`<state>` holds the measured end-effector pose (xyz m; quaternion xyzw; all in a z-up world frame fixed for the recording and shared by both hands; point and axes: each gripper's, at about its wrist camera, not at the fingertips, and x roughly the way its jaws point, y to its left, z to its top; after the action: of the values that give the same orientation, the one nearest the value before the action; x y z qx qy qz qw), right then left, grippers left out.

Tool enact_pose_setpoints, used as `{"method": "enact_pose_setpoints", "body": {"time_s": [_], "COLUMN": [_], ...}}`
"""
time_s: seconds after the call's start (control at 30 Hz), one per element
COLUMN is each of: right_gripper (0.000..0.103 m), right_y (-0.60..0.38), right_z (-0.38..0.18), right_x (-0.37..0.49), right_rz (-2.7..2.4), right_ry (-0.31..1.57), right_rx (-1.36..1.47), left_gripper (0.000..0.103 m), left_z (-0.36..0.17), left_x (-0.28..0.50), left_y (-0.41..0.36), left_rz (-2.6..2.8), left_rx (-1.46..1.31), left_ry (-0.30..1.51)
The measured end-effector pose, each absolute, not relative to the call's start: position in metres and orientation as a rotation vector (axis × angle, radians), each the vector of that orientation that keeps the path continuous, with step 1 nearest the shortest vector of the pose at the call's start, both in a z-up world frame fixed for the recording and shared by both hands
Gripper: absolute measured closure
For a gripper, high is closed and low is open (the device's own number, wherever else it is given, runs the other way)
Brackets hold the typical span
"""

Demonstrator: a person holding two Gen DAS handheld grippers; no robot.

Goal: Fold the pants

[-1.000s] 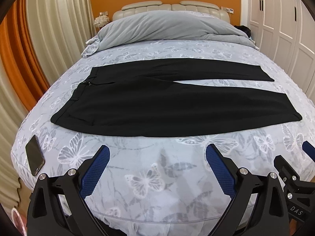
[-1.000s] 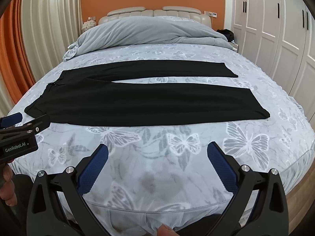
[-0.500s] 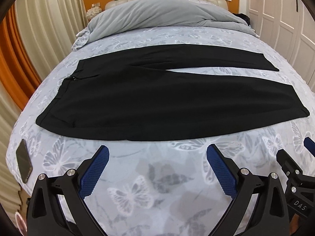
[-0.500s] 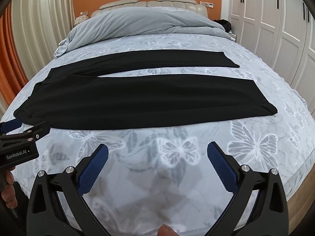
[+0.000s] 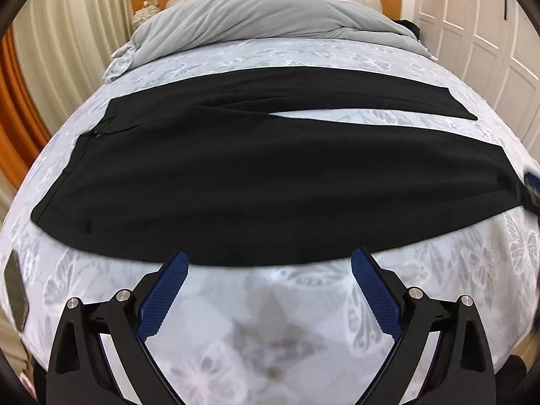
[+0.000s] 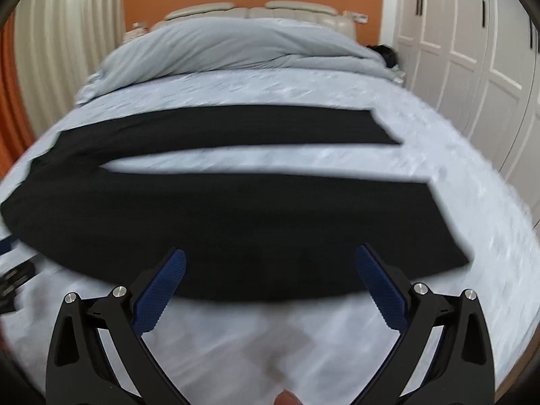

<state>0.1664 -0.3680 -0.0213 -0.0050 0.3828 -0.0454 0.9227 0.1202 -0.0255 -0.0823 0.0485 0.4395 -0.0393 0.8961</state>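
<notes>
The black pants [image 5: 270,182] lay flat across the bed [image 5: 270,303], long axis running side to side, waistband toward the curtain side and the two leg hems toward the wardrobe side. The left tool [image 5: 268,265] hung spread and empty at the pants' near edge, closer to the waistband. The right tool [image 6: 270,260], also spread and empty, reached over the near leg toward its hem.

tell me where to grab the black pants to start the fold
Take the pants by the long near edge of the near leg: left gripper toward the waistband end, right gripper toward the cuff end. Come in low from the foot of the bed; the pants lie flat, legs spread, that edge nearest both open grippers.
</notes>
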Motion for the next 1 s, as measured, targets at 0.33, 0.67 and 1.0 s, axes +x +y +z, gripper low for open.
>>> {"method": "enact_pose_setpoints", "body": {"time_s": [0.33, 0.67, 1.0], "right_gripper": [0.005, 0.015, 0.097], "right_y": [-0.558, -0.618, -0.597], "right_z": [-0.028, -0.093, -0.085], "right_x": [0.390, 0.501, 0.503], "right_rz": [-0.156, -0.123, -0.063], "right_ry": [0.847, 0.955, 0.921], "right_rx": [0.143, 0.269, 0.199], "left_gripper": [0.007, 0.007, 0.007], "left_z": [-0.081, -0.096, -0.073], "left_x": [0.173, 0.208, 0.258], "left_y": [-0.036, -0.028, 0.061], "left_rz": [-0.134, -0.133, -0.005], "left_rx": [0.123, 0.101, -0.078], "left_ry": [0.850, 0.881, 0.845]}}
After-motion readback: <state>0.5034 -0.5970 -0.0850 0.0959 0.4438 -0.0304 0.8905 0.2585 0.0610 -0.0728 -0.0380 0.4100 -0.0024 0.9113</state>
